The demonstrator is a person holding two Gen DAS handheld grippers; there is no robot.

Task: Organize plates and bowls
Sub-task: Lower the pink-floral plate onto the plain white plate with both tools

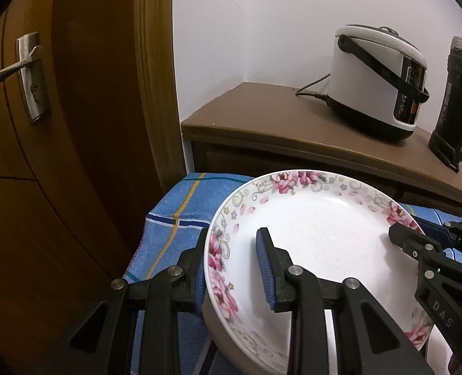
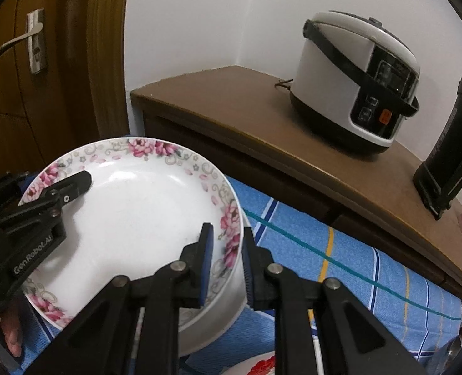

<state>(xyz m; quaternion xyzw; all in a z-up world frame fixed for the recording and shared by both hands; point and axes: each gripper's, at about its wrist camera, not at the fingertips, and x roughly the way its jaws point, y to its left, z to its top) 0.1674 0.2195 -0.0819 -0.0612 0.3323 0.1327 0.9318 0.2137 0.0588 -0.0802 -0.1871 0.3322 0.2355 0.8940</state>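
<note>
A white deep plate (image 1: pixel 318 234) (image 2: pixel 130 218) with a pink flower rim is held from two opposite sides over the blue checked cloth (image 1: pixel 174 215) (image 2: pixel 340 268). My left gripper (image 1: pixel 232 265) is shut on its left rim, one finger inside the plate and one outside. The right gripper (image 2: pixel 227 253) is shut on the right rim in the same way. Each gripper shows in the other's view: the right gripper (image 1: pixel 418 243) and the left gripper's top finger (image 2: pixel 77 184). A white wall shows under the rim; whether it belongs to the plate or to another dish is unclear.
Behind the cloth stands a brown cabinet (image 1: pixel 262 125) (image 2: pixel 231 109) with a white rice cooker (image 1: pixel 378 81) (image 2: pixel 356 75) and a black flask (image 1: pixel 456 100) (image 2: pixel 449 137). A wooden door (image 1: pixel 43 125) is at the left. A red-flowered plate (image 2: pixel 262 365) lies near. Someone's fingers (image 2: pixel 12 337) show.
</note>
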